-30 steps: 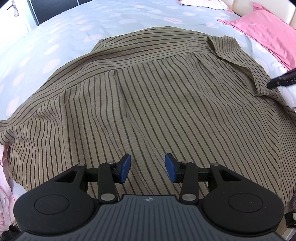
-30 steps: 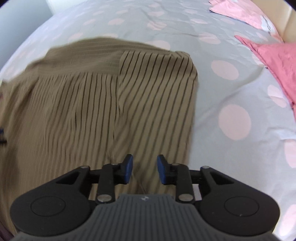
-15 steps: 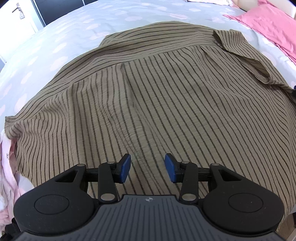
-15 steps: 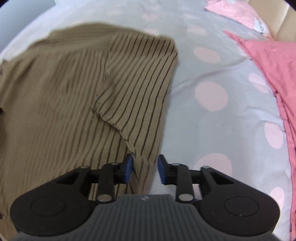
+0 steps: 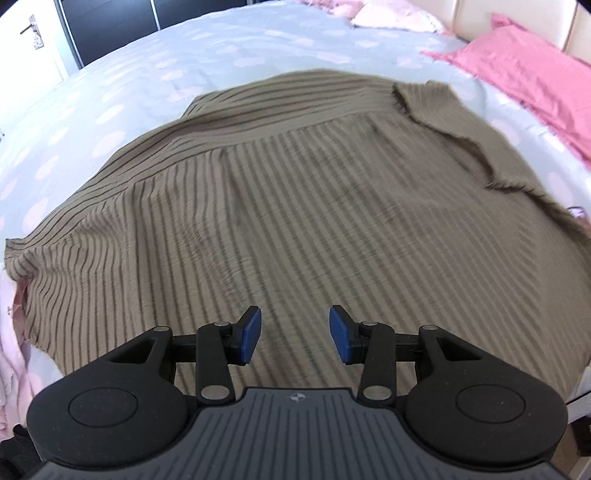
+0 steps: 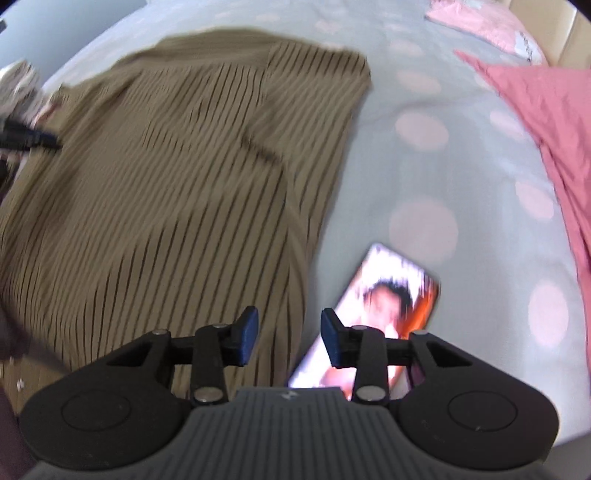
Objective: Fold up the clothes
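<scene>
1. Shirts: one, an olive-brown dark-striped crinkled-fabric shirt (image 5: 295, 206), spread flat; same garment in the right wrist view (image 6: 166, 192).
2. Folded-in sleeves on it: one (image 5: 443, 122).
3. Bedsheets: one, a pale blue sheet with pink polka dots (image 6: 424, 177).
4. Deep pink cloths/pillows: one (image 5: 524, 77), far right edge of the bed.
5. Pale pink items near the headboard: one (image 6: 495, 26), maybe two; too blurred to split.
6. Pale pink garments at the left edge: one bundle (image 5: 11, 332), count inside unclear.
7. Phones: one, a rectangular smartphone with a lit screen (image 6: 384, 295), lying on the sheet.
8. Two-finger grippers with blue pads: two. Left gripper (image 5: 294, 334), right gripper (image 6: 289, 339).
</scene>
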The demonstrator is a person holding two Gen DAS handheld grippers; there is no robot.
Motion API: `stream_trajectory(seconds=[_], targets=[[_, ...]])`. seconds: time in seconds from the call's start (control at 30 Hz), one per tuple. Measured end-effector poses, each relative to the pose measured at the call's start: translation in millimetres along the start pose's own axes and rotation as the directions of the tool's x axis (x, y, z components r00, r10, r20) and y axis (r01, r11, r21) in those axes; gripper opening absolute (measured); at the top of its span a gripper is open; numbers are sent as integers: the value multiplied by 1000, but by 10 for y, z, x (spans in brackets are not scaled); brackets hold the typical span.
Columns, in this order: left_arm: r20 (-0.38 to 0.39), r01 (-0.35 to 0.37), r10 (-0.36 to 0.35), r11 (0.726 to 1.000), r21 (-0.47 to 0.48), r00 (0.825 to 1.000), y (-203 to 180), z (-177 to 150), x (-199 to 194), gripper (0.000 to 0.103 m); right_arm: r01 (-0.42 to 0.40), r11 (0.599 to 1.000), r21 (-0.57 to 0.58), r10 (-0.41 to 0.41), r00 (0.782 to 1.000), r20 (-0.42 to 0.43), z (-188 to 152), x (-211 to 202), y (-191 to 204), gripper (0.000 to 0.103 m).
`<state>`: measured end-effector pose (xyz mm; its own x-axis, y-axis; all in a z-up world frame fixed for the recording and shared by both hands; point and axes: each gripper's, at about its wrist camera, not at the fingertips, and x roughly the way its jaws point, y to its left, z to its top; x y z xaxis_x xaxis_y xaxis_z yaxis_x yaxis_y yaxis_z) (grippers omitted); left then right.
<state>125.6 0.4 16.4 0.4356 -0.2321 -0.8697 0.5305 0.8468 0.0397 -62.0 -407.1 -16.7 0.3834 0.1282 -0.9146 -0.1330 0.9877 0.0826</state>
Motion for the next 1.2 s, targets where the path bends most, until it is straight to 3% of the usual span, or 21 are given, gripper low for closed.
stream_trajectory(seconds=[0.27, 0.63, 0.67, 0.73, 0.77, 1.0, 1.2], targets=[[45, 74, -74, 997, 1, 996, -296, 300, -148, 39, -68, 998, 7, 69, 990, -122, -702, 97, 147, 41], [88, 187, -190, 981, 46, 978, -1182, 1246, -53, 41, -98, 989, -113, 72, 974, -215, -633, 463, 316, 39], [92, 196, -200, 979, 52, 975, -1268, 1348, -23, 43, -98, 988, -120, 70, 974, -217, -615, 463, 328, 36], [99, 204, -210, 976, 70, 973, -1446, 1554, 57, 44, -97, 987, -126, 68, 974, -216, -583, 452, 337, 14], [99, 206, -213, 975, 78, 972, -1534, 1657, 115, 44, -96, 988, -125, 67, 975, -213, -568, 443, 332, 13], [54, 241, -243, 969, 51, 968, -1946, 2293, 734, 45, -96, 991, -96, 75, 977, -199, -531, 441, 282, 15], [12, 225, -226, 974, 30, 974, -2130, 2659, 1360, 46, -140, 982, -129, 108, 968, -224, -442, 487, 319, 35]])
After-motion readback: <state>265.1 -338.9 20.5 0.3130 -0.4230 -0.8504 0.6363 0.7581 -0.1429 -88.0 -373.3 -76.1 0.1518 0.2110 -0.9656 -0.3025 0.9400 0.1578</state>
